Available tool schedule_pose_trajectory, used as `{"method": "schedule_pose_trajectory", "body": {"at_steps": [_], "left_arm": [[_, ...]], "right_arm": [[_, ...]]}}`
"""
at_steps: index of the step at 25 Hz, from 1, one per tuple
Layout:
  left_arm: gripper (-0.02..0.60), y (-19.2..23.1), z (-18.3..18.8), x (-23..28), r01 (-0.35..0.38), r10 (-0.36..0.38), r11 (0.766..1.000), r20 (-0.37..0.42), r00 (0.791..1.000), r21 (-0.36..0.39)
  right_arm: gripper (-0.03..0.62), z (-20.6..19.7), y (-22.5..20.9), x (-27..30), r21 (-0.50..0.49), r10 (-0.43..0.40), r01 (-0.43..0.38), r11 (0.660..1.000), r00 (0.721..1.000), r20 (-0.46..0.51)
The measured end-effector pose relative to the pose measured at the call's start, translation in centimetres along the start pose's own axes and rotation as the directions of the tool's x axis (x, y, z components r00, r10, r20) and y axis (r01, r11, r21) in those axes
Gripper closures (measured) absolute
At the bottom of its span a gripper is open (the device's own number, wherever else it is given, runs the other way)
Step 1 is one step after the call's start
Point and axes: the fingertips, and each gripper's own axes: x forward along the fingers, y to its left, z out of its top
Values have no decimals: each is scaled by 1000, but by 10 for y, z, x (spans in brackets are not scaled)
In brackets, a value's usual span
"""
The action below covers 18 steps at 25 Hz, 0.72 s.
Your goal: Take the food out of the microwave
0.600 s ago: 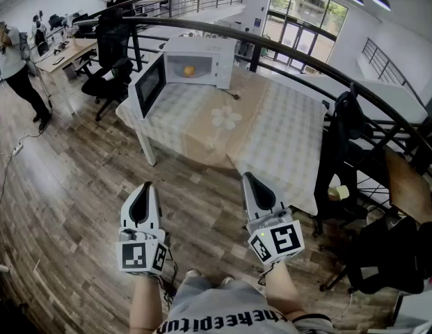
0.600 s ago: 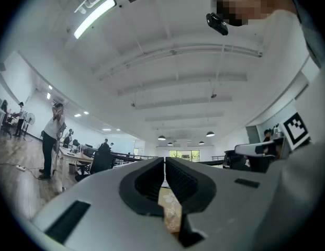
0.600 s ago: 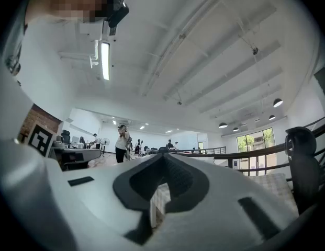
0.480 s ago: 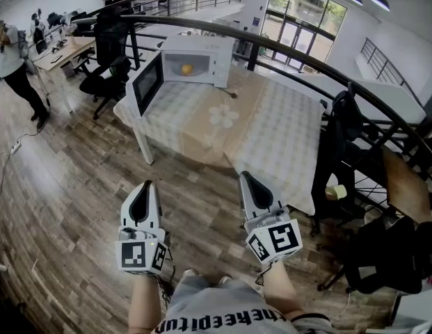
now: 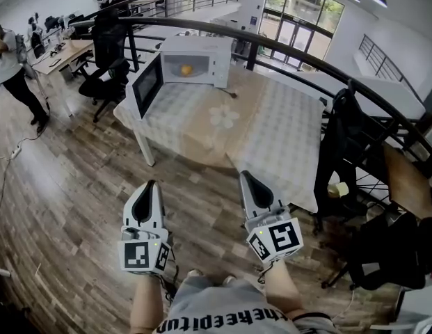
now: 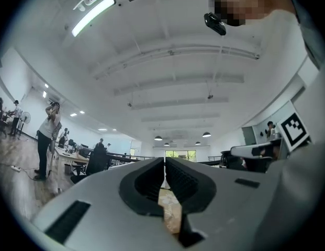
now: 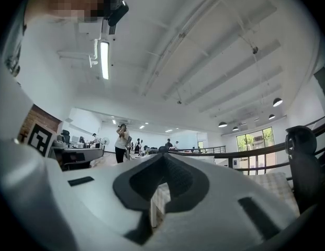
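A white microwave (image 5: 200, 60) stands at the far end of a table (image 5: 271, 134) covered with a checked cloth. Its door (image 5: 147, 84) hangs open to the left, and a small orange piece of food (image 5: 187, 69) lies inside. My left gripper (image 5: 149, 185) and right gripper (image 5: 245, 177) hover side by side over the wooden floor, well short of the table's near edge. Both are shut with nothing between the jaws, as the left gripper (image 6: 164, 163) and right gripper (image 7: 163, 159) also show in their own views, tips touching.
Black office chairs (image 5: 104, 72) stand left of the table. A curved black railing (image 5: 320, 65) runs behind it, with a dark chair and bags (image 5: 355, 158) at the right. A person (image 5: 12, 72) stands far left near desks.
The view has shifted slightly and the grippers sit a touch lower in the picture. Both stay shut, and the microwave door stays open.
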Motion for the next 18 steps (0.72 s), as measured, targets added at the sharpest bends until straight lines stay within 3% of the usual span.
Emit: {"method": "schedule_pose_trajectory", "body": {"at_steps": [18], "left_arm": [[571,53,-2,8,-1,2,1000,18,1000,-21]], "right_arm": [[589,-3,10,32,51,-60,57,997,997,53]]}}
